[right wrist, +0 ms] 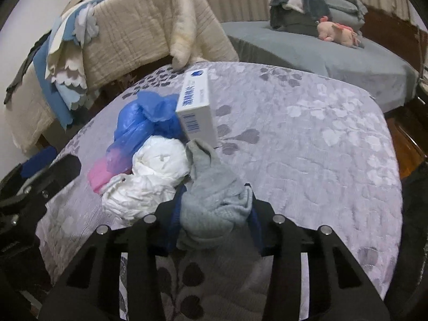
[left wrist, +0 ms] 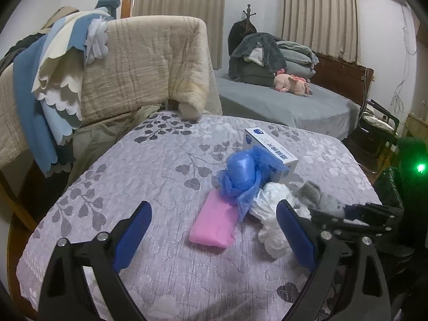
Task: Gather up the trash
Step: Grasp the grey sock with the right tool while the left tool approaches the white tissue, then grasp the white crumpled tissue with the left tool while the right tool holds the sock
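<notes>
The right tool [right wrist: 215, 208] is clamped on a grey sock [right wrist: 211, 187]; the left tool [left wrist: 214, 230] (jaws apart) waits, with the blue bag [left wrist: 242, 172], white wad [left wrist: 270, 206], pink pack [left wrist: 214, 223] and box [left wrist: 270, 148] uncollected on the bed [left wrist: 133, 174].

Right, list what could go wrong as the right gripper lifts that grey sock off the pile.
1. The right gripper is clamped on the grey sock, whose far end lies against the crumpled white paper and the white box; lifting may drag either along.
2. The sock looks bunched between the pads, so it might slip loose.
3. The open left gripper hovers close by; the two could collide.
</notes>
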Motion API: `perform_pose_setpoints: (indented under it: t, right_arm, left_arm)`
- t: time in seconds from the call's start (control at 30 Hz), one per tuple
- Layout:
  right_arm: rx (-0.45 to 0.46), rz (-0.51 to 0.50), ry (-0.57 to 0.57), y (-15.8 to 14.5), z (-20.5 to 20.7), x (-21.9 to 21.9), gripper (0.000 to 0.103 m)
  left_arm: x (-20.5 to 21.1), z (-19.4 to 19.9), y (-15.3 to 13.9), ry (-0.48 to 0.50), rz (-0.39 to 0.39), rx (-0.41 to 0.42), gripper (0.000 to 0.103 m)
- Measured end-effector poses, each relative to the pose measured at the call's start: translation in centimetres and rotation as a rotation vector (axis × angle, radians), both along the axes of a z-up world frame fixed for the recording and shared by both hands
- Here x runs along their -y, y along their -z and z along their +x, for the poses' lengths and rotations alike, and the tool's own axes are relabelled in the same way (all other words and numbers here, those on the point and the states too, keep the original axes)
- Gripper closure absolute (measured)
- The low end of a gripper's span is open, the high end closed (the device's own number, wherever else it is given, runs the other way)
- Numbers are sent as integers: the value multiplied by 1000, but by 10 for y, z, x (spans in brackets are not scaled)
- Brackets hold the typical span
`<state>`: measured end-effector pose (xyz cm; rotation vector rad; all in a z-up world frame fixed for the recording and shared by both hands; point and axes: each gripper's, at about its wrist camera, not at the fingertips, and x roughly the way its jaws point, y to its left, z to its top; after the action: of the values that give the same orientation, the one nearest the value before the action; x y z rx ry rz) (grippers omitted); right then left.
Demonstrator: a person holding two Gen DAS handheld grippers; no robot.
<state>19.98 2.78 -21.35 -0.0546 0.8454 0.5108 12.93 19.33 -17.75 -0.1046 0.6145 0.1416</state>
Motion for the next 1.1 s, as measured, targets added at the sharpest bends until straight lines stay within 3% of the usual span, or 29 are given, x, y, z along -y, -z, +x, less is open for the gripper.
perform_pose_setpoints:
  t: [0.23, 0.6, 0.8, 0.87, 1.1]
  right_arm:
    - [23, 7, 55, -13, -3, 35, 62]
    - [26, 11, 108, -19, -6, 72, 62]
    - [26, 14, 111, -19, -7, 75, 62]
    - [28, 13, 109, -19, -7, 75, 62]
    - [40, 26, 105, -29, -13, 76, 62]
  left_arm:
    - [20, -1, -1, 44, -10, 5, 12]
    - [58, 16, 18, 131, -16, -44, 30]
    - [66, 23, 27, 155, -18, -90, 48]
    - [67, 24, 29, 157, -21, -102, 61]
    - [66, 16, 21, 136, -38, -84, 73]
